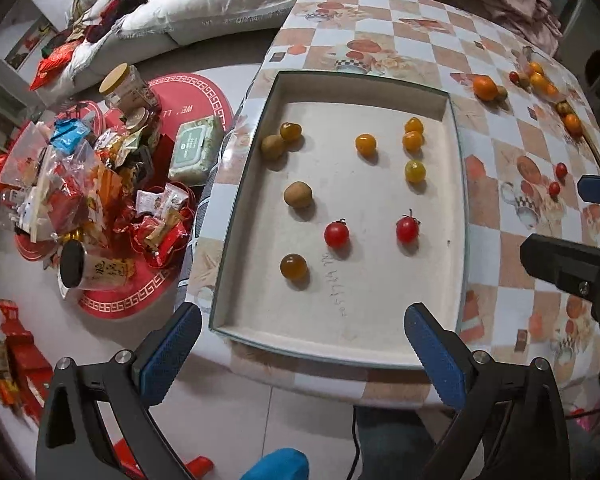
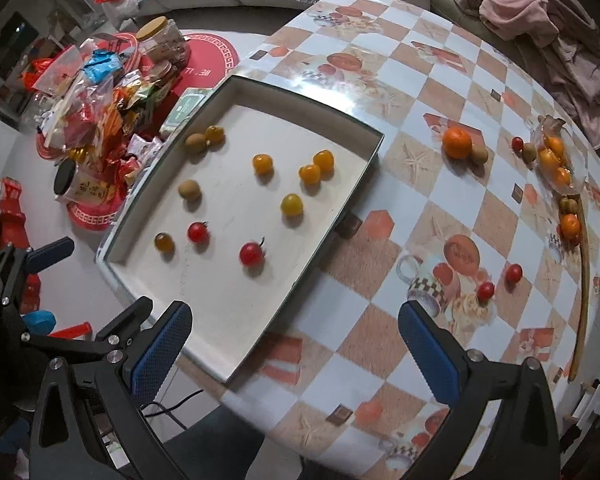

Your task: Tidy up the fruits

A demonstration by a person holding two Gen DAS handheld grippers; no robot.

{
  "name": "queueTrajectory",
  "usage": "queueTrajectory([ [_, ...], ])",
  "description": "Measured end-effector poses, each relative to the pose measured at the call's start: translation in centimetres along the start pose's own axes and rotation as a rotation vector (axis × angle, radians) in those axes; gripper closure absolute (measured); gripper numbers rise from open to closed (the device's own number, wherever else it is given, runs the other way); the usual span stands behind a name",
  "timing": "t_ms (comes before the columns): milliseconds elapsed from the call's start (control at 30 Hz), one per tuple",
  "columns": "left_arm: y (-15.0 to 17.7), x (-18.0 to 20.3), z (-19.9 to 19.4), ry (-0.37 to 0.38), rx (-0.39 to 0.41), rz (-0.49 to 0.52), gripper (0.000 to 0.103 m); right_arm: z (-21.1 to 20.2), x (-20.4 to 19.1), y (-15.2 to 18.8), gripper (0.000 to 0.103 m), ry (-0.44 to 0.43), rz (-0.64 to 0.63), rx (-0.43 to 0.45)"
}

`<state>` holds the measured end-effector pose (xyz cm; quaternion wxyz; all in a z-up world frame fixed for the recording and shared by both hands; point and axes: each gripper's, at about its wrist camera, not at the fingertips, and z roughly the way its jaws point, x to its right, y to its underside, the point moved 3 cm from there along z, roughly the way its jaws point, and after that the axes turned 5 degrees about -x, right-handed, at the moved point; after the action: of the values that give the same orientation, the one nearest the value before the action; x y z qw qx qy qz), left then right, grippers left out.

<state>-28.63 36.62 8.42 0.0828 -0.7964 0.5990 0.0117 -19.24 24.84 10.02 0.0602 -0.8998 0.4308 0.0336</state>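
A shallow white tray point(image 1: 454, 208) point(image 2: 340, 208) lies on the checkered table. It holds several small fruits: two red cherry tomatoes point(image 1: 336, 234) point(image 2: 251, 253), yellow tomatoes point(image 1: 365, 144) point(image 2: 292, 204) and brown round fruits point(image 1: 298, 194) point(image 2: 189, 189). Loose fruit lies on the table to the right: an orange point(image 2: 457, 143), two red tomatoes point(image 2: 486, 291) and a pile at the far edge point(image 2: 556, 160). My left gripper point(image 1: 302, 346) is open and empty at the tray's near edge. My right gripper point(image 2: 294, 346) is open and empty over the tray's near right corner.
A low red table point(image 1: 204, 92) to the left carries snack packets point(image 1: 80, 184), jars point(image 1: 126, 88) and a wipes pack point(image 1: 196, 148). A sofa with pillows point(image 1: 204, 4) and pink clothes point(image 2: 540, 20) lie behind. A curved wooden strip point(image 2: 582, 280) lies along the table's right edge.
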Motion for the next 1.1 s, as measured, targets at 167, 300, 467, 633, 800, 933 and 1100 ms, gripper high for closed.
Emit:
queueTrajectory([
  [167, 0.0, 0.2, -1.5, 0.021, 0.01, 0.027, 0.001, -1.4, -0.7, 0.5, 0.0, 0.004, -0.013, 0.001],
  [300, -0.1, 0.4, -2.3, 0.025, 0.018, 0.049, 0.001, -2.2, -1.0, 0.7, 0.0, 0.004, -0.009, 0.002],
  [467, -0.1, 0.6, -2.9, 0.029, 0.02, 0.059, 0.001, -2.8, -0.8, 0.5, 0.0, 0.017, 0.004, 0.008],
  [633, -0.3, 0.7, -3.4, 0.031, 0.028, 0.07, 0.001, -3.5, -0.4, 0.2, 0.0, 0.029, 0.018, 0.019],
  [800, -0.5, 1.0, -3.7, 0.027, 0.04, 0.075, 0.001, -3.7, -0.5, 0.1, 0.0, 0.033, 0.019, 0.02],
  [933, -0.6, 1.0, -3.8, 0.029, 0.041, 0.072, 0.001, -3.7, -0.5, 0.0, 0.0, 0.034, 0.02, 0.02],
  [1100, -0.7, 1.0, -4.0, 0.026, 0.048, 0.076, 0.001, -3.7, -0.5, 0.0, 0.0, 0.033, 0.023, 0.02],
])
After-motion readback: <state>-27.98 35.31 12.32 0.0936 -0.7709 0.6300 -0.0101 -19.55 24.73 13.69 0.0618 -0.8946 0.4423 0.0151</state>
